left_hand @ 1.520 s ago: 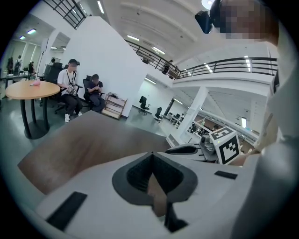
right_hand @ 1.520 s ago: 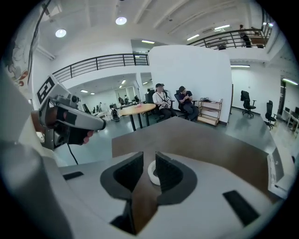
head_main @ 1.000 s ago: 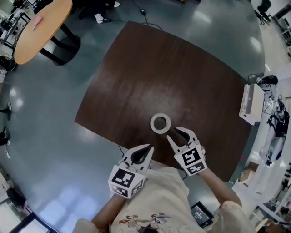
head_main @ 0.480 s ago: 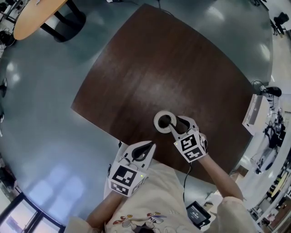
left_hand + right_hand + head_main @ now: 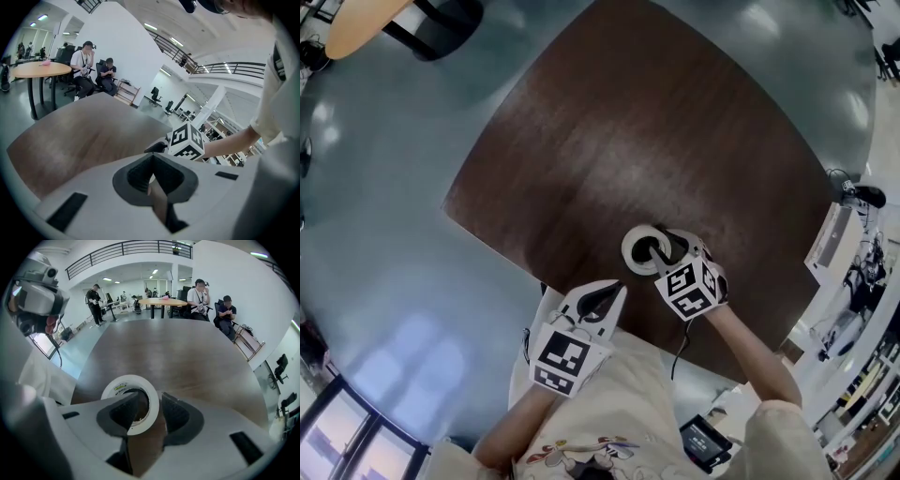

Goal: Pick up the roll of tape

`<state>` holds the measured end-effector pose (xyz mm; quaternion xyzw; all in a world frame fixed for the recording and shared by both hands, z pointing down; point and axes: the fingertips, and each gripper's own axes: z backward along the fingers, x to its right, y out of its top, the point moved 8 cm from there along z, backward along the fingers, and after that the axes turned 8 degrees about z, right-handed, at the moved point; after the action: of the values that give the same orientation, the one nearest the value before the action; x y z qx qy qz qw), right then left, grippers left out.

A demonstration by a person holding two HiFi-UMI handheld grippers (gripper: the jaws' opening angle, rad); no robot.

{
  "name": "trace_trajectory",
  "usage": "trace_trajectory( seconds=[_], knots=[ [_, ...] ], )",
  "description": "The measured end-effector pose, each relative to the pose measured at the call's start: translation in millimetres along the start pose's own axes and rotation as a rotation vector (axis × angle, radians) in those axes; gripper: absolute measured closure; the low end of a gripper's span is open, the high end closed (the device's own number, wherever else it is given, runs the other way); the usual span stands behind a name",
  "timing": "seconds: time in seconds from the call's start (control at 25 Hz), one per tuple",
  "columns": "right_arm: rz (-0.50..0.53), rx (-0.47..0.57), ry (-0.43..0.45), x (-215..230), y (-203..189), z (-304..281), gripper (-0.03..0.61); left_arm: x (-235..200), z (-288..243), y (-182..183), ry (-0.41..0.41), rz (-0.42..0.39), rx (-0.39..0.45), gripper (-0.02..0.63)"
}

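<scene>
Tape roll (image 5: 631, 249) lies near table (image 5: 628, 141) edge, broad wood beyond

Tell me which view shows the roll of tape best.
The right gripper view: the roll of tape lies close up, its wall between the right gripper's jaws, which have just been opening. The head view shows it small and partly covered; the left gripper view misses it.

Open-plan office hall on two levels. Evidence: black-railed upper gallery (image 5: 140, 246), long strip ceiling lights (image 5: 151, 26), glossy grey floor (image 5: 394, 187), black swivel office chairs (image 5: 154, 93), round pale-wood meeting table (image 5: 161, 301) with seated people (image 5: 199, 296) beside it.
</scene>
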<state>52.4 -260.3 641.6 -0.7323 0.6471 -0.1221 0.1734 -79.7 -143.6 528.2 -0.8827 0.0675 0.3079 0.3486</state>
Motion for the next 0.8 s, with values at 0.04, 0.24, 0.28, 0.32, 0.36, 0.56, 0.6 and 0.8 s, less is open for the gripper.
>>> trace_trajectory(
  seconds=[0.04,0.24,0.28,0.32,0.36,0.56,0.6,0.8],
  knots=[
    [0.009,-0.015,0.005,1,-2,-5,0.419,0,-2,0,0.000,-0.001,-0.001,0.609],
    [0.022,-0.074,0.035,4,-11,-23,0.417,0,-5,-6,0.002,0.004,-0.011,0.609],
    [0.022,-0.084,0.039,4,-12,-26,0.417,0,-4,-7,0.004,0.007,-0.012,0.609],
    [0.022,-0.094,0.042,3,-13,-29,0.418,0,-3,-8,0.006,0.009,-0.011,0.609],
    [0.022,-0.103,0.043,3,-14,-32,0.419,0,-2,-9,0.009,0.011,-0.010,0.609],
    [0.017,-0.130,0.039,6,-19,-39,0.446,-1,0,-12,0.023,0.024,0.007,0.609],
    [0.016,-0.132,0.044,7,-19,-39,0.451,0,2,-12,0.027,0.025,0.010,0.609],
    [0.023,-0.153,0.052,3,-15,-41,0.482,-1,10,-14,0.036,0.029,0.021,0.609]
  ],
)
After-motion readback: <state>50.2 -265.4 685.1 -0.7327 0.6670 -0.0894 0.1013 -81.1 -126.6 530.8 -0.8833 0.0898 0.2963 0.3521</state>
